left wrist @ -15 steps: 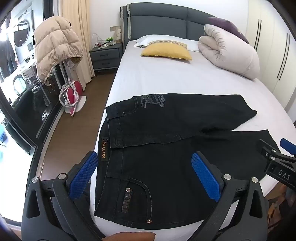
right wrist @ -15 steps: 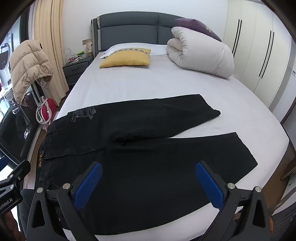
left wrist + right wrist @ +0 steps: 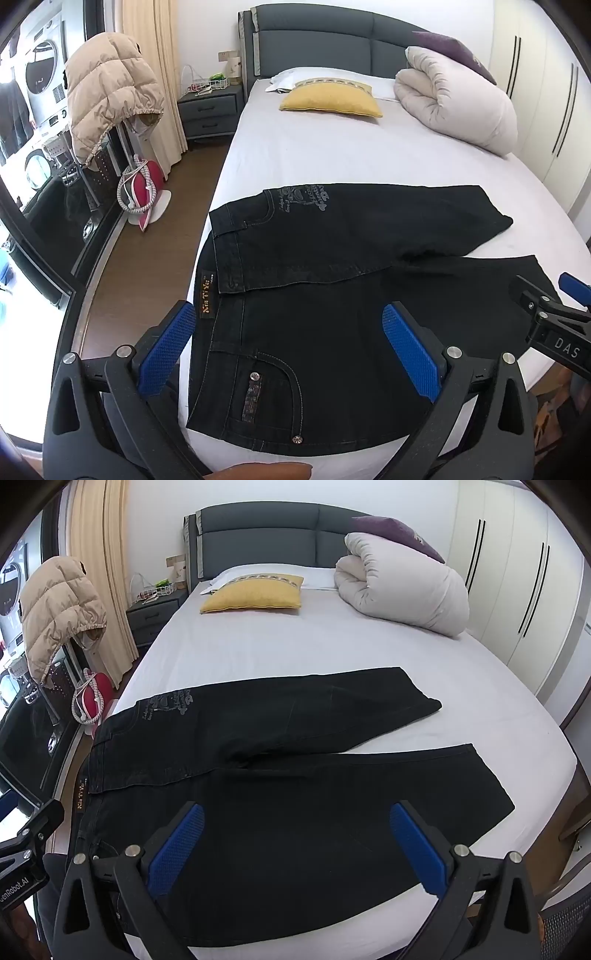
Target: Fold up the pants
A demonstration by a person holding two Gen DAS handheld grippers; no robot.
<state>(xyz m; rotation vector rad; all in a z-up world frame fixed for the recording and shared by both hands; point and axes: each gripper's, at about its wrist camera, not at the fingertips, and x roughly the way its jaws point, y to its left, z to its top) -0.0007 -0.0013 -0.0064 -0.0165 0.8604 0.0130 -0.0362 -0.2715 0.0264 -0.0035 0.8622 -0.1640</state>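
Your L claw [image 3: 288, 350] is spread wide, blue pads [image 3: 412, 354] well apart, gripping nothing. R claw [image 3: 295, 849] likewise wide, pads [image 3: 417, 849] apart, nothing between. Both point fwd, side by side.

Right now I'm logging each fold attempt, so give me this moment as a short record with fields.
garment: black pants spread flat on the bed
legs: apart, ends toward the wardrobe side
waist: at the floor-side edge
left gripper: jaws open, above the waist, holding nothing
right gripper: jaws open, above the near leg, holding nothing
fold: not started
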